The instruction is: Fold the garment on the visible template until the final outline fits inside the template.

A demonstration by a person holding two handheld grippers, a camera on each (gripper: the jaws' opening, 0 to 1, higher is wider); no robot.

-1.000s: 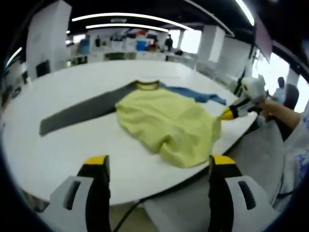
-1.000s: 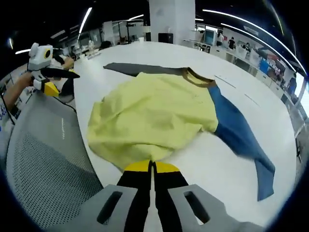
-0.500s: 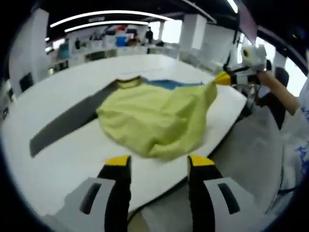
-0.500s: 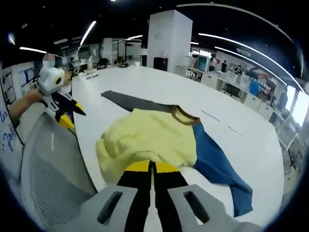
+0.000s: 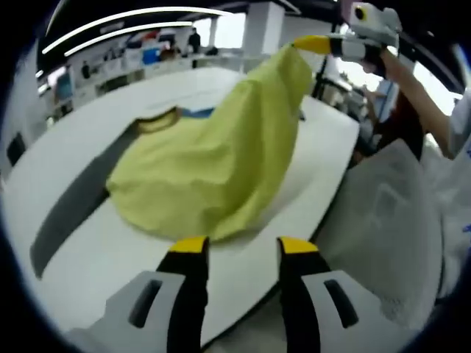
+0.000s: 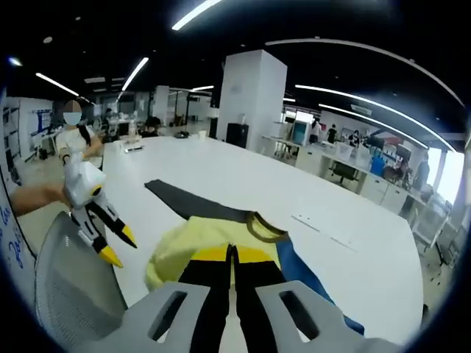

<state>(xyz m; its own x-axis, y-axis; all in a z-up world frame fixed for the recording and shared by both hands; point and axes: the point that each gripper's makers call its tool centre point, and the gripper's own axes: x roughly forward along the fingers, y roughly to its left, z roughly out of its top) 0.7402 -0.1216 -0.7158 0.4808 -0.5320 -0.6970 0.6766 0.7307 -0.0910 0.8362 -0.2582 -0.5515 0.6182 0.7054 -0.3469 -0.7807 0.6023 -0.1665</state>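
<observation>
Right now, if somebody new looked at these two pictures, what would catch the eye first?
First, the yellow garment: the right tongs, at the top of the left gripper view, hold one corner pinched high, so the cloth hangs like a tent over the white table. Next, its grey sleeve lies flat, and the left tongs stand open near the hem.

L tongs (image 5: 239, 246) agape — R tongs (image 6: 232, 252) clamped, raised high
</observation>
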